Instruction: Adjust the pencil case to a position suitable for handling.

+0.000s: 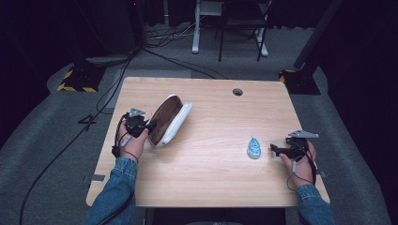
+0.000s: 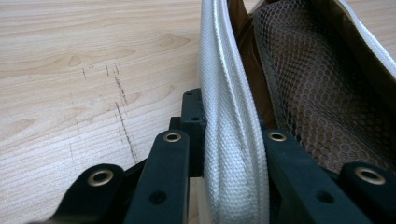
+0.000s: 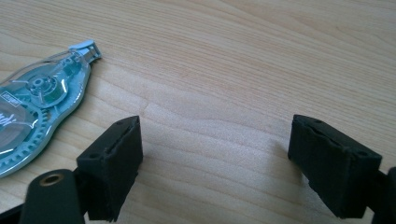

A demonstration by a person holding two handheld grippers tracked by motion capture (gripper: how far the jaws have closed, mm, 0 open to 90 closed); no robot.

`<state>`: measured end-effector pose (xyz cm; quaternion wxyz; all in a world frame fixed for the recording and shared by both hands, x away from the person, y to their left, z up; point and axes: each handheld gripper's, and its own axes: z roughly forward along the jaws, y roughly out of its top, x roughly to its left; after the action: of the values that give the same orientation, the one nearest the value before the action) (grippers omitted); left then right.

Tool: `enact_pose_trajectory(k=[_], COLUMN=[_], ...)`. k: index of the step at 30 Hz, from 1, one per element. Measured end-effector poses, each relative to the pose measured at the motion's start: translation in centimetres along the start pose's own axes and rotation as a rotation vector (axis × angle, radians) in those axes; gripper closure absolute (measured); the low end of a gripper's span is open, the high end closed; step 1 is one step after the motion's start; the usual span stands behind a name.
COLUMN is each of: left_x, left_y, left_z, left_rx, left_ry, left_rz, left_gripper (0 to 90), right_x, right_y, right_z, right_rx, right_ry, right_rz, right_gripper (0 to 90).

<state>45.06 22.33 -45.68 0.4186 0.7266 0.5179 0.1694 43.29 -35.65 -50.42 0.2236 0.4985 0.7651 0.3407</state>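
right now the left gripper (image 1: 149, 125) is clamping its black jaws on the near rim of an open pencil case (image 1: 170, 120), which is lying on the left half of the wooden table (image 1: 211, 178). seen from the left gripper view, the jaws are pressing from both sides on the case's white woven edge (image 2: 232, 140), with the fabric squeezed between them; to the right of that edge the brown lining and a dark mesh pocket (image 2: 317, 102) are showing inside the case. from the high view the case is standing propped open, its white shell tilting toward the table's far right and its brown inside facing the left hand (image 1: 133, 140), which is coming in from a denim sleeve (image 1: 115, 187).

over on the right side, the right gripper (image 1: 273, 148) is resting low at the table's right edge, held by the right hand (image 1: 300, 161), and its jaws are standing wide apart with bare wood between them. a correction tape dispenser (image 1: 254, 147), clear with blue-green gears inside, is lying flat on the table just beside that gripper, toward the middle of the table. in the right gripper view the dispenser (image 3: 37, 112) is sitting just beyond and left of the left jaw, apart from it, its tip pointing away. case and dispenser are lying well apart from each other.
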Motion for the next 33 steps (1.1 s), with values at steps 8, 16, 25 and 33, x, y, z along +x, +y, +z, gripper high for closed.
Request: enact_pose_trajectory(k=[8, 16, 25, 33], left_x=[0.0, -0.4, -1.5, -2.7], left_y=[0.0, 0.2, 0.3, 0.2], left_z=[-0.3, -1.2, -2.5, -3.7], left_rx=[-0.009, -0.021, -0.033, -0.012], left_ry=[-0.028, -0.080, -0.115, -0.159], left_rz=[-0.013, -0.036, -0.019, -0.006], left_gripper=[80.7, 81.3, 81.4, 81.4], right_x=[0.0, 0.0, 0.0, 0.0], right_y=[0.0, 0.0, 0.0, 0.0], right_z=[0.0, 0.0, 0.0, 0.0], right_rx=[0.000, 0.000, 0.001, 0.001], right_ry=[0.001, 0.001, 0.003, 0.004], right_rz=[0.000, 0.000, 0.000, 0.000], right_gripper=[18.0, 18.0, 18.0, 18.0])
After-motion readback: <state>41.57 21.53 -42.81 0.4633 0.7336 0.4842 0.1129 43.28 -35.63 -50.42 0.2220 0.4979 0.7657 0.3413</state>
